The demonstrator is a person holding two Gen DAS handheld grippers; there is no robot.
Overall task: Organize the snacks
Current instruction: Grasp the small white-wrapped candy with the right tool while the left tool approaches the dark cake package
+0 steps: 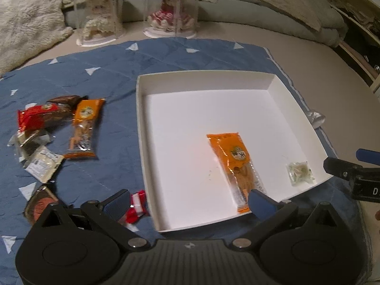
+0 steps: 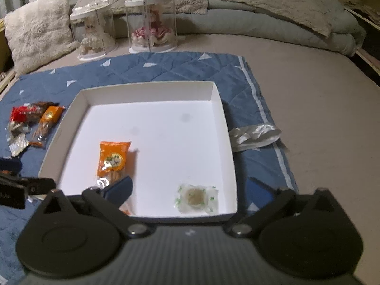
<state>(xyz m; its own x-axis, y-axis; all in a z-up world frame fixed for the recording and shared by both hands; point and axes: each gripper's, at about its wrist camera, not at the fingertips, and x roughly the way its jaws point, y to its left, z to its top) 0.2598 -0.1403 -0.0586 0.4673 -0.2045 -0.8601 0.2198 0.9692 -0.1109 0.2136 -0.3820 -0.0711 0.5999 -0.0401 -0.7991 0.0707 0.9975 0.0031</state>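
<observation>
Lying flat inside the shallow white cardboard box [image 2: 215, 95] are an orange plastic snack packet [image 2: 113, 158] and a small clear-wrapped round sweet [image 2: 196, 197], well apart. Both the left hand-held gripper [image 1: 188, 203] and right hand-held gripper [image 2: 190, 190] are standing wide, gripping nothing. More wrapped snacks [image 1: 47, 128] are lying on the blue quilted mat [image 1: 114, 76] beside the box.

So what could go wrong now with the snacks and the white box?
The white cardboard box sits on a soft blue quilt, so pressing on its low rim could tip it.

The heaped snack packets overlap, so the open left gripper might pinch two together.

The small clear-wrapped sweet lies near the box's front wall, awkward for the open right gripper to regrip.
</observation>
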